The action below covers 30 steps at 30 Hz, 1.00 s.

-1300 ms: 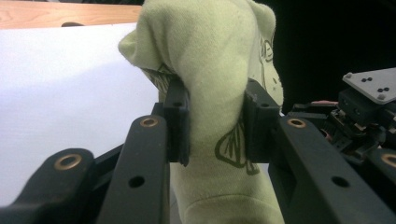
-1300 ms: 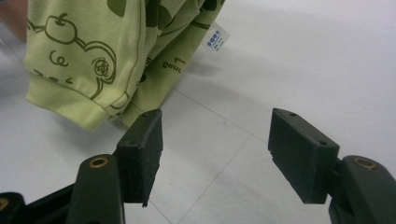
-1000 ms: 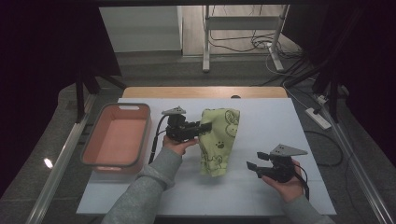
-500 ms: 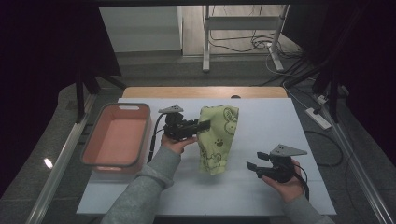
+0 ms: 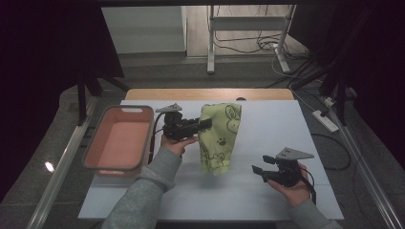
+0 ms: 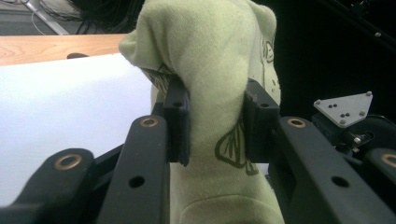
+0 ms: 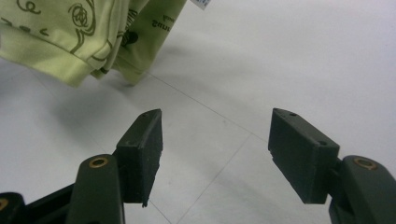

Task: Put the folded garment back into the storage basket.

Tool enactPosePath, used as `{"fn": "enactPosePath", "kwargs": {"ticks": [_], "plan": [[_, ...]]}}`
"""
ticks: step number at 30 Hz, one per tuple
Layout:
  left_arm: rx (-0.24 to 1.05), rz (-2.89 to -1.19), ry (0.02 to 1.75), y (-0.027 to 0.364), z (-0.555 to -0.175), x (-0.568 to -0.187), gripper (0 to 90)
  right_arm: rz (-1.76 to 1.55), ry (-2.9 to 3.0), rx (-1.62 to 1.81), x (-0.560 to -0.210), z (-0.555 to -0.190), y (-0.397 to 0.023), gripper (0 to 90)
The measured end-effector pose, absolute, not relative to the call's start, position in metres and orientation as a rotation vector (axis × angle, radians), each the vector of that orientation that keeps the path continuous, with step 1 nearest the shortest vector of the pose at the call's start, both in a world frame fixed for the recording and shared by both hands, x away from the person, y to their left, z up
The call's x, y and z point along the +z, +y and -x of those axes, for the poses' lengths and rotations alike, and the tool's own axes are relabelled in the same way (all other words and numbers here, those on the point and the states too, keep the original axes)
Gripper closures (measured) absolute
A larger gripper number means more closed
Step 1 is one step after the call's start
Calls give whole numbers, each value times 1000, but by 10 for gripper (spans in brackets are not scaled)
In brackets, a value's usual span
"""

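Both tongs unmoved; left tongs [image 6: 212, 121] still clamp green cloth [image 5: 219, 138].

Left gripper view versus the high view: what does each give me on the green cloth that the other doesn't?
Left gripper view: the two black pads press a bunched fold of the green cloth from both sides.

High view: the cloth hangs from the left gripper with its lower end on the white table; the pink bin sits to its left, and the right gripper stands apart from the cloth.

Both: the printed cloth held in the left gripper, the white table, and the grey plate of the right gripper.
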<state>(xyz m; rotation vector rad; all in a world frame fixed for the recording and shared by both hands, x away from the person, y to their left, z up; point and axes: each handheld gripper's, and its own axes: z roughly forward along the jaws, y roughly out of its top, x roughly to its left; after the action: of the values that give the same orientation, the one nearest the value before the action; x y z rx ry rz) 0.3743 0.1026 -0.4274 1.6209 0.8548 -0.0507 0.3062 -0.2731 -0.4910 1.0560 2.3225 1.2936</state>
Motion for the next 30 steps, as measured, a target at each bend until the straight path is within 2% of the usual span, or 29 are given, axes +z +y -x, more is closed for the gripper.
{"fn": "enactPosePath", "kwargs": {"ticks": [30], "plan": [[-49, -1567, 845, 120, -373, -412, 673, -1059, 2325, 1291, -491, -306, -273, 364]]}}
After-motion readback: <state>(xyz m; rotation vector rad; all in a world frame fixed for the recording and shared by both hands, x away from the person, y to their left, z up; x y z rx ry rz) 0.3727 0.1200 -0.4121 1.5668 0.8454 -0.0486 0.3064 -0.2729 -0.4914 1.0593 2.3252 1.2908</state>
